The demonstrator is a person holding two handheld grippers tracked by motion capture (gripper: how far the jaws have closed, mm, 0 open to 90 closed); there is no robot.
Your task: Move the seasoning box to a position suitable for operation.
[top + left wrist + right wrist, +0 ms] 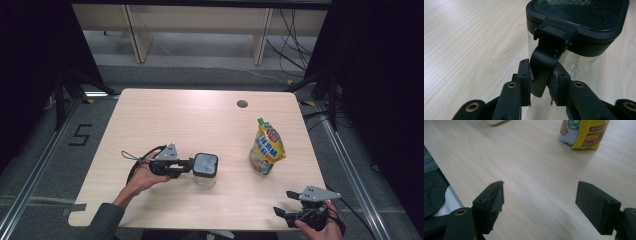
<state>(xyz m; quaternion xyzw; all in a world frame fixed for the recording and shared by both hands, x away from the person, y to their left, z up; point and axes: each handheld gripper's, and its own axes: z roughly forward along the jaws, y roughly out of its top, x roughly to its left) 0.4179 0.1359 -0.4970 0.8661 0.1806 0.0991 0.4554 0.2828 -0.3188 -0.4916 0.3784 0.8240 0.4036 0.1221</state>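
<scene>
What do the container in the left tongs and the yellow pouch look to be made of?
Container: clear, smooth wall, plastic or glass; the table shows through it. Its lid and latch: matte black, likely moulded plastic. Pouch: glossy printed film, creased and soft-looking.

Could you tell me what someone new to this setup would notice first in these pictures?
Most striking is the left gripper at the near left of the table, its jaws closed on the black latch that hangs from the lid of a clear container. Next comes the bright yellow pouch standing upright toward the right. The right gripper rests open over the near right edge, holding nothing.
</scene>
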